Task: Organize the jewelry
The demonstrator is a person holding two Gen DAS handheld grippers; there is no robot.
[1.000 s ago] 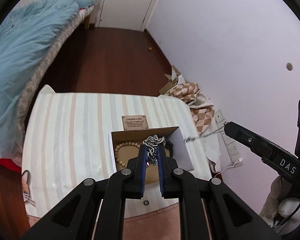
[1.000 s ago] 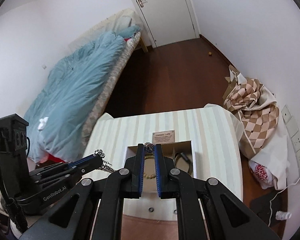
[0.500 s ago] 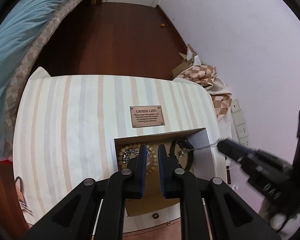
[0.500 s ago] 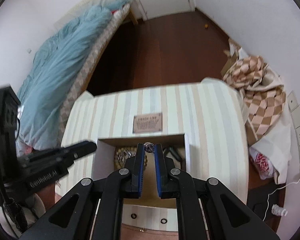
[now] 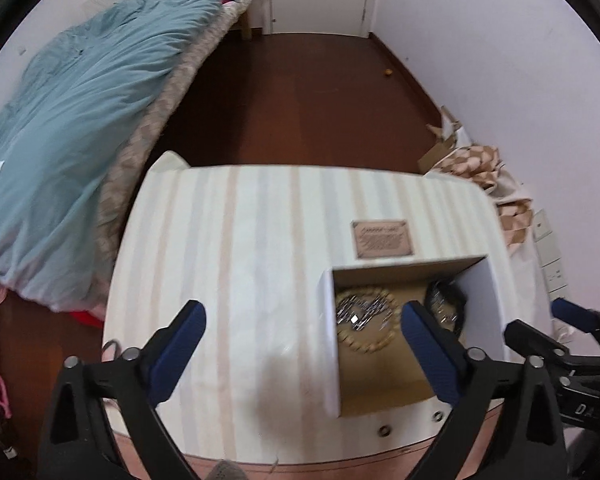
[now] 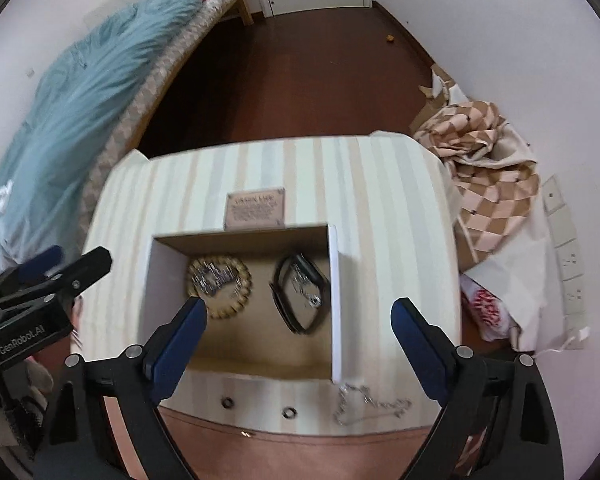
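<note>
You are holding both claws released and empty above the striped table (image 6: 388, 184), jaws spread wide. Nearest you, the right gripper (image 6: 296, 334) is hovering over the front edge of the open box (image 6: 336, 280), its blue pads framing the interior, which reads as a stance for looking over what has been sorted. The left gripper (image 5: 302, 344) is hanging off to the box's left side, one pad over bare cloth and the other over the box, so it is keeping clear of the contents.

Just in front of the box, on the near strip of table, a loose silver chain (image 6: 370, 404) is lying in a tangle, with two small dark rings (image 6: 228, 402) beside it further left. These are sitting outside the box, so by my judgement they are the pieces left to put away.

Inside the box, the jewelry is resting in two groups: a beaded bracelet (image 6: 220, 286) with a silver chain piled in its middle on the left, and a black band (image 6: 300, 296) with a thin chain across it on the right, well apart so they are not tangling.

Beyond the box, a small brown plaque (image 6: 255, 208) is lying flat on the cloth, touching or just behind the back wall.
</note>
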